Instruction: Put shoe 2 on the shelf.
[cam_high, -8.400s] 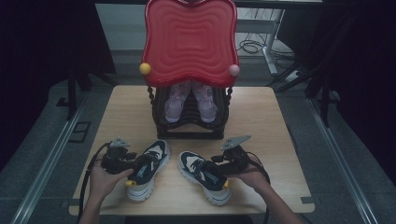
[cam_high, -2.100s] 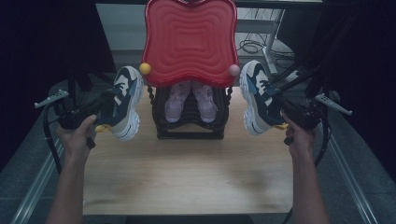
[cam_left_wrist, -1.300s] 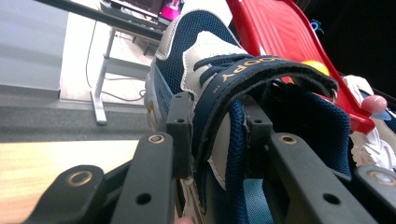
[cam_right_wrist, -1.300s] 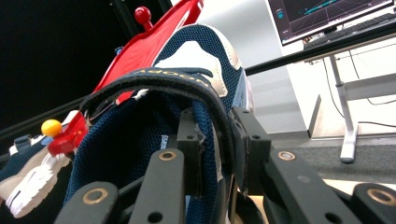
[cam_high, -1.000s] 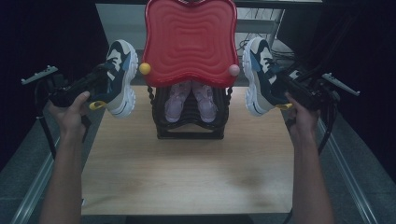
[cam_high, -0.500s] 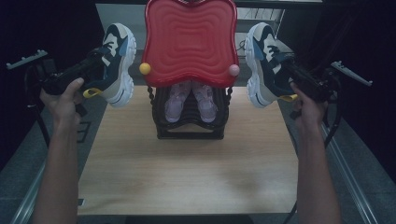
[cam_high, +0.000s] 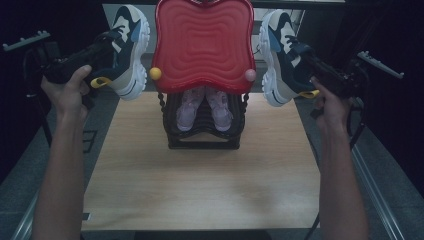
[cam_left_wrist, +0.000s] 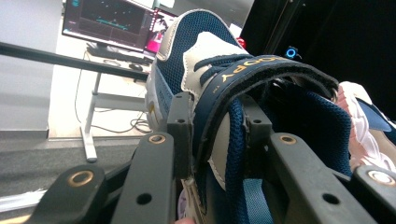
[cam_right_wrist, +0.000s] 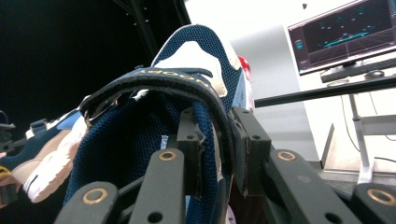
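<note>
Item one, left sneaker (cam_high: 125, 50): navy, white and beige, hanging in the air left of the red panel (cam_high: 202, 42), sole facing the panel, toe pointing up and away, well above the wooden table (cam_high: 200, 175). The left gripper (cam_high: 107, 47) is pinching it at the collar; in the left gripper view its jaws are pressing on the strap and the side wall of the shoe (cam_left_wrist: 224, 107), one jaw outside and one inside the opening. Item two, right sneaker (cam_high: 282, 57): same colours, hanging right of the panel, sole facing the panel, toe up. The right gripper (cam_high: 307, 62) is clamping it the same way; in the right gripper view the jaws are squeezing the strap and collar of the shoe (cam_right_wrist: 187, 93) between them. Container: a black shoe rack (cam_high: 202, 127) is standing at the far middle of the table under the red panel, and it is holding a pair of pink shoes (cam_high: 202, 105) side by side, toes down toward the viewer. A yellow ball (cam_high: 155, 73) and a pink ball (cam_high: 250, 75) are sitting at the panel's lower corners. Hands: the left hand (cam_high: 70, 90) and the right hand (cam_high: 327, 102) are gripping the tool handles, both forearms reaching up and outward from the near edge, wide apart, each gripper pointing inward toward the panel
</note>
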